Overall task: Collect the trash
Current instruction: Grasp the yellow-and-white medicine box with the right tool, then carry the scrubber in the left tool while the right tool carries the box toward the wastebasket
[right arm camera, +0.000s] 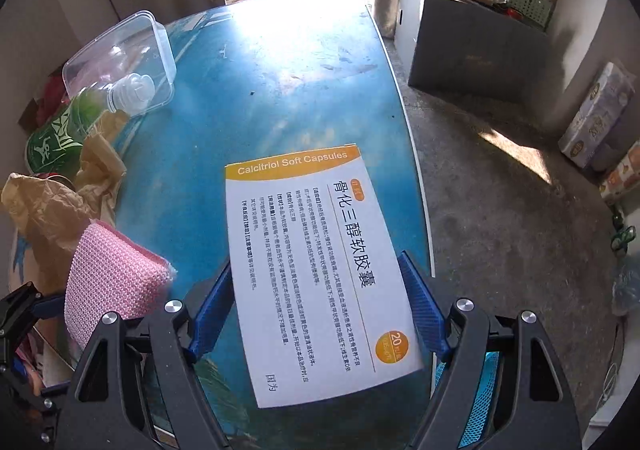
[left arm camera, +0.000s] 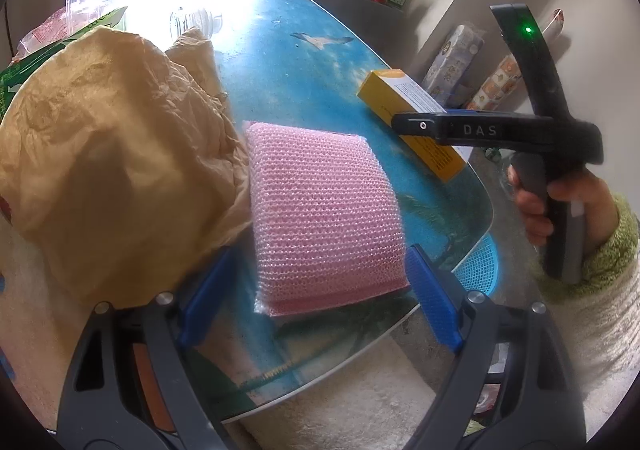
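Straddling the pink sponge (left arm camera: 320, 209) with the left gripper (left arm camera: 322, 250) nearest: jaws wide, right pad at the sponge's edge, left pad a little off it, so released rather than clenched. Risking, on closing, a soft squash and a sideways squirm out of the pads, or a snag on the crumpled paper bag (left arm camera: 112, 153) touching the sponge's left side, dragging both. Bracketing the capsule box (right arm camera: 304, 250) with the right gripper (right arm camera: 316, 258): pads hard by both long edges of the box lying flat on the table (right arm camera: 280, 69); cannot tell whether pressing yet or only just beside. Likely trouble: thin card buckling under a hard pinch, or the near end pivoting and sliding away, since the box lies askew between the jaws and close to the table's right edge, with a blue mesh basket (left arm camera: 480, 266) and bare floor below. Farther off, left side: green bottle (right arm camera: 60, 129) lying against the bag, clear container (right arm camera: 120, 49) beyond it, both still to collect, the bottle apt to roll if the bag shifts.
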A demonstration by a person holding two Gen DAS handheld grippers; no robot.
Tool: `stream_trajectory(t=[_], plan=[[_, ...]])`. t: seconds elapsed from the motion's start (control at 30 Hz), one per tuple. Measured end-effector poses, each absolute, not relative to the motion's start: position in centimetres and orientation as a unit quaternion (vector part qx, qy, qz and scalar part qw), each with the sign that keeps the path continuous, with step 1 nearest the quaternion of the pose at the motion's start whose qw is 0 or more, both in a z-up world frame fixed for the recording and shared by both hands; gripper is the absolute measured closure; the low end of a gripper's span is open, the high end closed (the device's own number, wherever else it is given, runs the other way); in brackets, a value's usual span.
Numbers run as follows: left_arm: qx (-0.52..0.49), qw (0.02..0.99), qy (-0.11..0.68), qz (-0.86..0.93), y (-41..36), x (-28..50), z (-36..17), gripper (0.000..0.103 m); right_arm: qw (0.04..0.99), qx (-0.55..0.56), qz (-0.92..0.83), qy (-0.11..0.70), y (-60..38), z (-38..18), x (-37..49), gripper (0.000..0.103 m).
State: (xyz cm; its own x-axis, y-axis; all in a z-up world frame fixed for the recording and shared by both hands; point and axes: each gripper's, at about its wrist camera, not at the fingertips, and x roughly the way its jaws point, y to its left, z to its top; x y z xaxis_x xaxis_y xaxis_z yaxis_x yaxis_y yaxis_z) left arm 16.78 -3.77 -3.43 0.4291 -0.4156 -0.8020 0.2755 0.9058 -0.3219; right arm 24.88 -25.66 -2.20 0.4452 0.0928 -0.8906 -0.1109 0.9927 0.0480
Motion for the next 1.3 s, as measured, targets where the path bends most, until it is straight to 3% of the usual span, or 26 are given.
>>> stream_trajectory(t=[0.3, 0.6, 1.3], plan=[[-0.052, 0.826, 0.503, -0.248, -5.8, 15.9, -3.5, 0.021, 0.865, 0.058, 0.008, 0.498, -26.4, -2.4, 17.1, 0.026], [-0.075, 0.833, 0.513, -0.194, -5.5, 18.1, -2.3, 0.017, 0.867, 0.109, 0.009, 0.487, -27.7, -2.5, 15.5, 0.026], [0.052, 0.847, 0.495, -0.187, -10.5, 19.5, -3.7, 0.019, 0.869, 0.148, 0.003, 0.472, -30.4, -3.0, 13.5, 0.029]])
